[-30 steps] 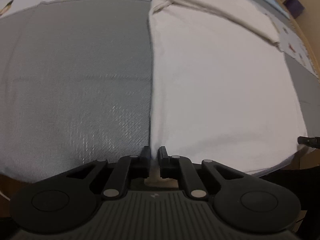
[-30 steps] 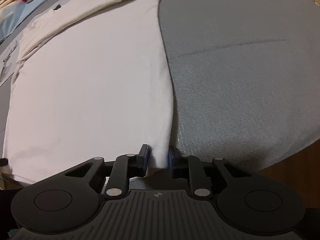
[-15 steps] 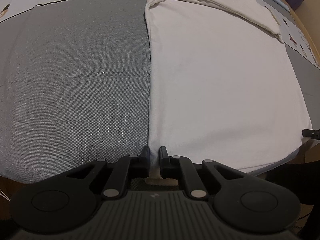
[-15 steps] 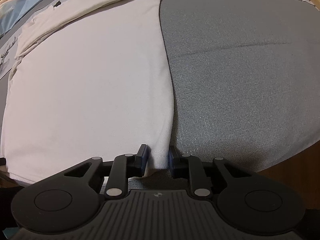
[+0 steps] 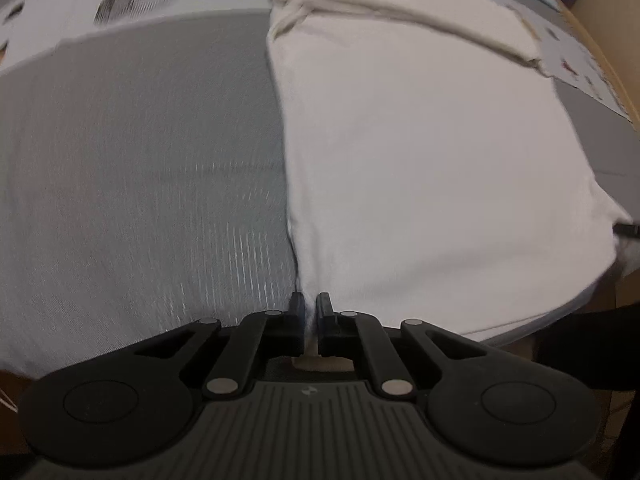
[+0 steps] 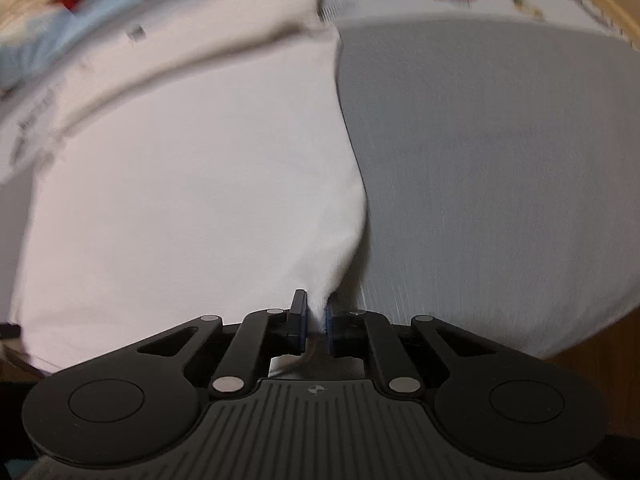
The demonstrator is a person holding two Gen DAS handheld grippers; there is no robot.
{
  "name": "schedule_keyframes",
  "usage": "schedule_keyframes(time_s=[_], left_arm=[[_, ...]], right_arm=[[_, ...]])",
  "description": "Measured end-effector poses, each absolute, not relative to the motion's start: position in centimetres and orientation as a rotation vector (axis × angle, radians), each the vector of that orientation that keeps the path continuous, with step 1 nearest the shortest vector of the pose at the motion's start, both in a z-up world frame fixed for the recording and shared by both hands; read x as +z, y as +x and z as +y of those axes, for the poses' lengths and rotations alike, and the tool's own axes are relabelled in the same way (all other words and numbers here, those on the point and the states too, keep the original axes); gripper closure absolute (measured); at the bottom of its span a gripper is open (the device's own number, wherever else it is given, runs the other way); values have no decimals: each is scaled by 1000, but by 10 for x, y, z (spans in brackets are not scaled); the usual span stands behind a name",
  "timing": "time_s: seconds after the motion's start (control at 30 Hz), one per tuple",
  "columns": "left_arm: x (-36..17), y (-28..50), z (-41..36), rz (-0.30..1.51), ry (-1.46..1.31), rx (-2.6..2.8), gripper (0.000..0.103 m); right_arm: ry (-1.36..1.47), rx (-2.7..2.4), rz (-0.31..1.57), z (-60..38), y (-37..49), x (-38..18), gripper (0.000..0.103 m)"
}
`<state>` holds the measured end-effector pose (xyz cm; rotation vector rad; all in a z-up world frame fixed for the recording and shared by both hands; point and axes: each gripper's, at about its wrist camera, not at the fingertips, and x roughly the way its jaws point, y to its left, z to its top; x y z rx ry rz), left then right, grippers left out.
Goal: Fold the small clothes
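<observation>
The left gripper (image 5: 310, 307) has its jaws drawn narrow and pinched on the near left corner of the white garment (image 5: 432, 168), a thin fold of cloth rising between the two black fingers. From those jaws the garment's left edge runs straight ahead, with the cloth spreading to the right of the jaws and the grey mat (image 5: 136, 184) lying bare to their left. The right gripper (image 6: 317, 312) is closing its jaws on the opposite near corner of the same white garment (image 6: 192, 184); a bunched peak of fabric sits between the blue-edged pads and lifts off the surface just ahead of them. Here the garment lies to the left of the jaws and the grey mat (image 6: 488, 168) to their right. Beyond the jaws in both views a folded-over sleeve crosses the garment's far end, blurred.
</observation>
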<state>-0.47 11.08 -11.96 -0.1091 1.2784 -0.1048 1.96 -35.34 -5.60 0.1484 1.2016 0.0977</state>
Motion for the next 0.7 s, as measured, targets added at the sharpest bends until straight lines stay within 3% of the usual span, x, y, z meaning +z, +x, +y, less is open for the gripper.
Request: schedule_keyframes(time_s=[0.23,0.43,0.57,0.7], left_arm=[[-35,-36,123,1103,-111,-232,98],[32,-125,151,1028,-107,-348,98],[51,-157,173,1006,-179,-356,98],[48,-130,173,996,-199,-328,98]], right_arm=[[164,200,1013,-367,-1,28,95],[125,379,989,-391,-64,82,95],[173,523,986,-407,-99,100,95],[242,464,969,-414,-80,98,95]])
